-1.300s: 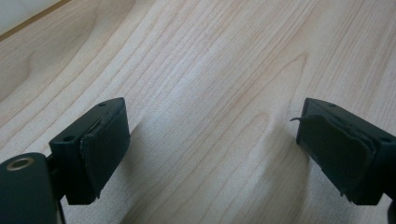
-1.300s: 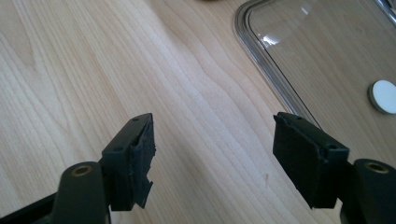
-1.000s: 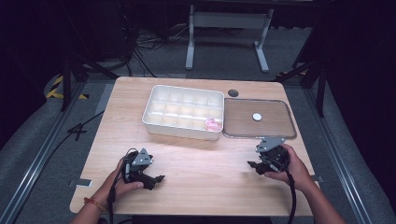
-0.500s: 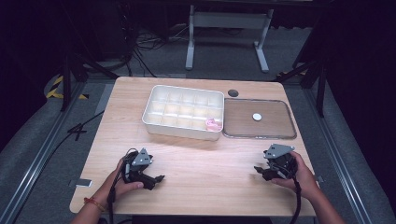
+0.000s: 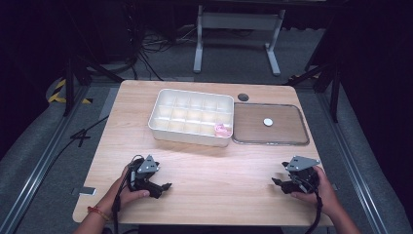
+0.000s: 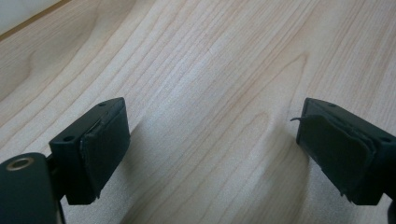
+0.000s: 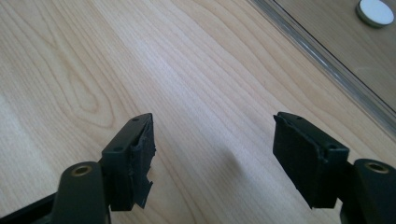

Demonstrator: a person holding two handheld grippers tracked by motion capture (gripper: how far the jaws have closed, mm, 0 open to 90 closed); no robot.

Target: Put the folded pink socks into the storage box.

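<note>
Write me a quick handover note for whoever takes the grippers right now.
Left gripper: open, nothing between its jaws, low over the table at the near left.
Right gripper: open, holding nothing, near right, short of the clear lid.
Compartment box: uncovered, mid-table; one pink item sits in its near right corner cell.
Lid lies flat beside the box, on its right, white knob up.
Done: one item is in the box.
Left: probably fit the lid onto the box.
</note>
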